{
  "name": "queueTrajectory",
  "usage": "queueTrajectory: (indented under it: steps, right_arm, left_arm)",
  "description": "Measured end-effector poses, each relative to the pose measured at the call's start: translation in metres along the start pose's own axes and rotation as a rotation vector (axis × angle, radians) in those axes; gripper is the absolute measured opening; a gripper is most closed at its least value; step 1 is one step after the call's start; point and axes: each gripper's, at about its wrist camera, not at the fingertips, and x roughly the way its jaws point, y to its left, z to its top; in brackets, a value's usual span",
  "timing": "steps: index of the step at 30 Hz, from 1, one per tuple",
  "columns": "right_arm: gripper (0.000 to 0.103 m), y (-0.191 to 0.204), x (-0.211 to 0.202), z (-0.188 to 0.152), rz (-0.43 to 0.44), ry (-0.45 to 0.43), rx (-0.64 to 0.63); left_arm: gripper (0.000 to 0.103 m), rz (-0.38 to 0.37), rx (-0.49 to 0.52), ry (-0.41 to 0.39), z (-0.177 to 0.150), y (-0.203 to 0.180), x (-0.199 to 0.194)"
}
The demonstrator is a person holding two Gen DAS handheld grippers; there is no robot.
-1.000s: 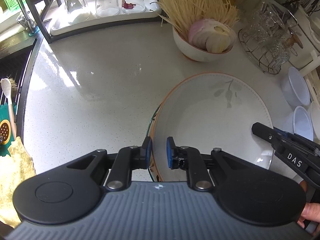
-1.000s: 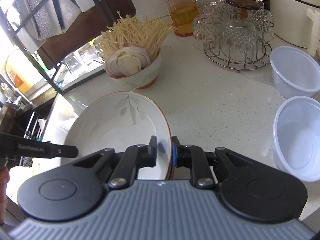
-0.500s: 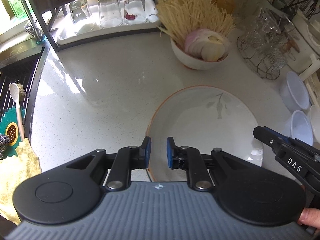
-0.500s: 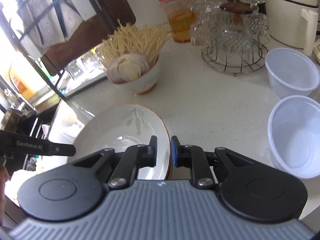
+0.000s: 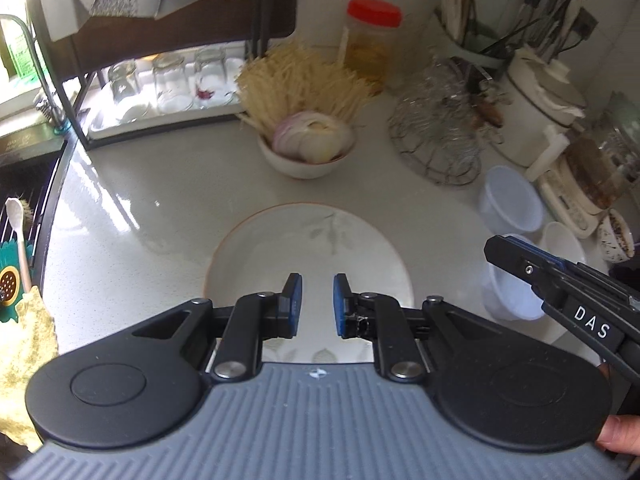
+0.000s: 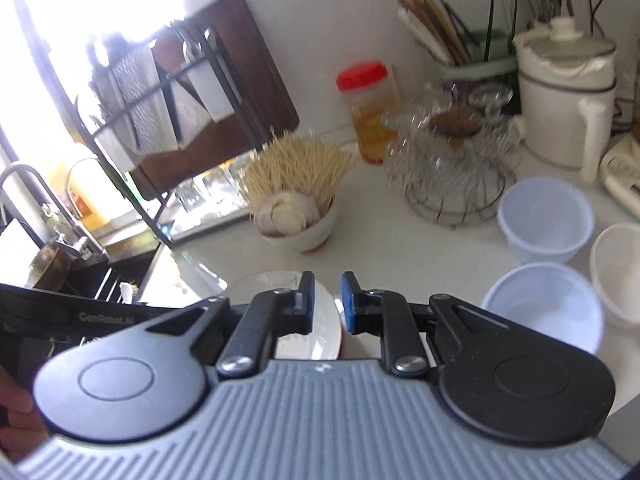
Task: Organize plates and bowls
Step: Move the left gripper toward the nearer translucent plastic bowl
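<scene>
A white plate [image 5: 280, 248] with an orange rim and a leaf print lies flat on the pale counter [image 5: 160, 184]. My left gripper [image 5: 317, 280] hovers above its near half, jaws almost shut with a narrow gap, and only the plate's inside shows through that gap. In the right wrist view the plate [image 6: 264, 284] sits low behind my right gripper [image 6: 328, 280], which has the same narrow gap with nothing pinched in it. In the left wrist view the right gripper [image 5: 494, 246] reaches in from the right, clear of the plate's edge. A white bowl [image 5: 304, 160] of noodles and sliced onion stands behind the plate.
Several translucent plastic bowls [image 6: 544, 220] stand at the right, near a wire stand of glasses [image 5: 436, 140] and a red-lidded jar [image 5: 370, 40]. A rack with upturned glasses [image 5: 168, 84] runs along the back left. The sink [image 5: 24, 184] and a yellow cloth [image 5: 20, 340] are at the left.
Both grippers have risen and tilted up. The plate's rim, which ran between each pair of pads, is no longer between them. The plate looks smaller and lower.
</scene>
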Motion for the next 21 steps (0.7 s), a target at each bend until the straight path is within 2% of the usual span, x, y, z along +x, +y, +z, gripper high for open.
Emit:
queueTrajectory:
  steps: [5, 9, 13, 21]
  right_arm:
    - [0.019, -0.009, -0.032, 0.003, 0.011, -0.025, -0.008]
    - [0.019, -0.013, -0.054, 0.002, 0.0, -0.045, -0.023]
    - [0.019, -0.021, -0.073, -0.002, -0.014, -0.056, -0.004]
    - [0.019, -0.035, -0.096, -0.01, -0.062, -0.07, 0.026]
  left_arm:
    - [0.018, -0.038, -0.001, -0.053, -0.009, -0.022, -0.018]
    - [0.018, -0.074, 0.0, -0.056, -0.018, -0.035, -0.026]
    - [0.018, -0.089, 0.046, -0.078, -0.024, -0.051, -0.035]
    - [0.018, -0.149, 0.079, -0.098, -0.025, -0.073, -0.043]
